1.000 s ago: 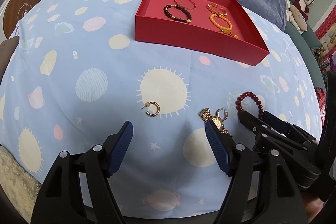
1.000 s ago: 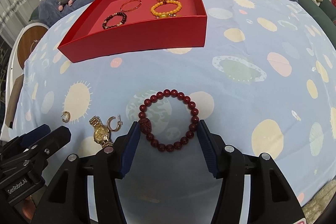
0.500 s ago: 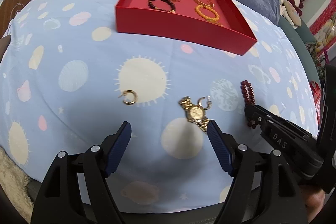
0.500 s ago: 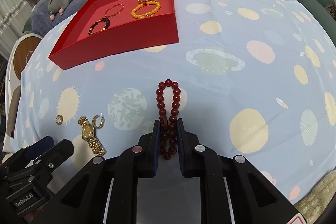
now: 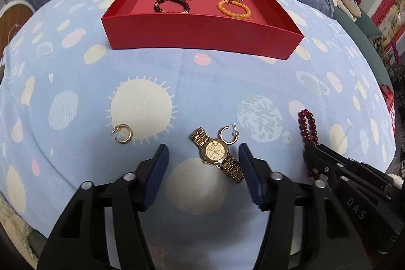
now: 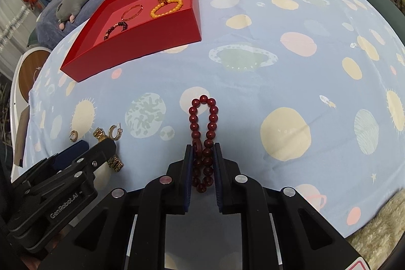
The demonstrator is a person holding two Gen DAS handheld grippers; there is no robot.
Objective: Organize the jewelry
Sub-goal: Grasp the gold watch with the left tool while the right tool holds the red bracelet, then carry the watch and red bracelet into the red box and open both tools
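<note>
Ahead, the red box (image 5: 202, 29) sits toward the bedspread's (image 5: 215, 82) far edge, bracelets inside. Your right gripper (image 6: 202, 161) is clamped on the dark red bead bracelet (image 6: 202, 118), squeezed into a narrow loop. Your left gripper (image 5: 202, 163) stands apart around the gold watch (image 5: 216, 153), two hoop earrings (image 5: 124, 133) alongside.

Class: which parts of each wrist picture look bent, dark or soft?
Left wrist view: the red cardboard tray has bowed edges, corners go black, and the gold wristwatch is sharp. Right wrist view: same curving, and the dark red bead bracelet stays crisp.
</note>
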